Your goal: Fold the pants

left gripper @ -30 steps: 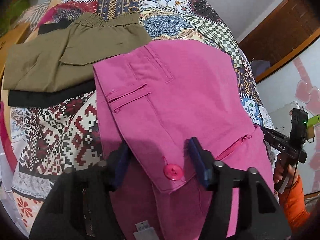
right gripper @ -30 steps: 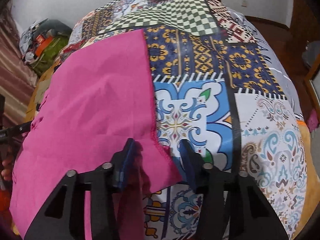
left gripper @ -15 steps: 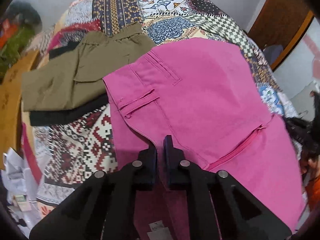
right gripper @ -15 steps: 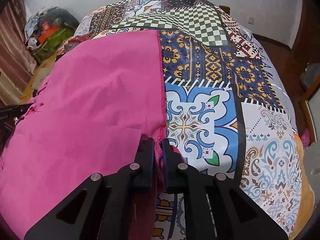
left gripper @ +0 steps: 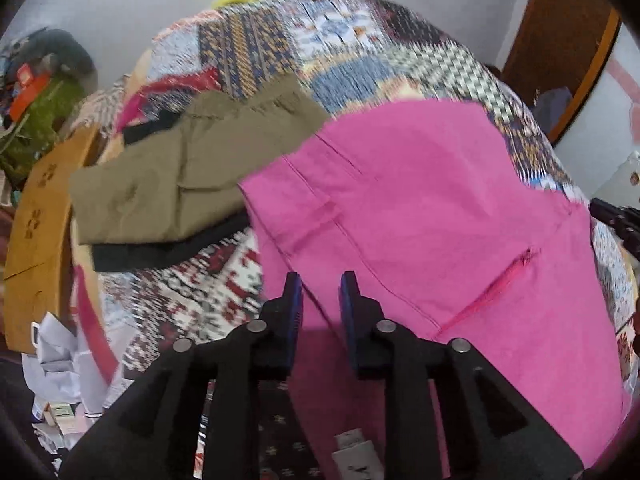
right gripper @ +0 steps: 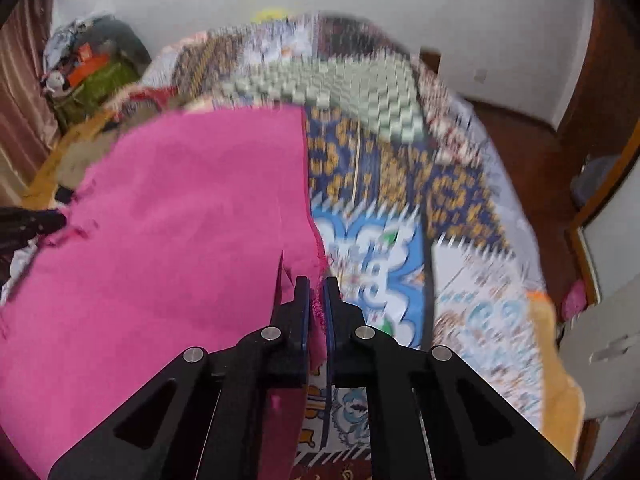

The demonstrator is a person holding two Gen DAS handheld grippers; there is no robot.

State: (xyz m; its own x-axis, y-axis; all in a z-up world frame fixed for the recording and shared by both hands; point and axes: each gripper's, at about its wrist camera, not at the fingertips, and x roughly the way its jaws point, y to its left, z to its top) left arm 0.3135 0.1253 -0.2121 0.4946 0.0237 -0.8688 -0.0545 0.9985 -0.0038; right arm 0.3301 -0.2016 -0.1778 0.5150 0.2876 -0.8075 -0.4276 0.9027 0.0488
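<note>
Blurring from motion smears quilt (left gripper: 352, 80) pattern in both views. One pink pants (left gripper: 420, 216) spread on quilt, lower edge hidden behind fingers. Left gripper (left gripper: 319, 304): jaws slightly apart, waistband edge runs into gap; contact unclear, possibly loose hold. Right gripper (right gripper: 316, 304): jaws nearly closed, pinching frayed pink hem. One olive garment (left gripper: 184, 176) folded beside pants, atop black one (left gripper: 160, 252), mostly covered. Cardboard (left gripper: 36, 240) at left, partly cut off.
</note>
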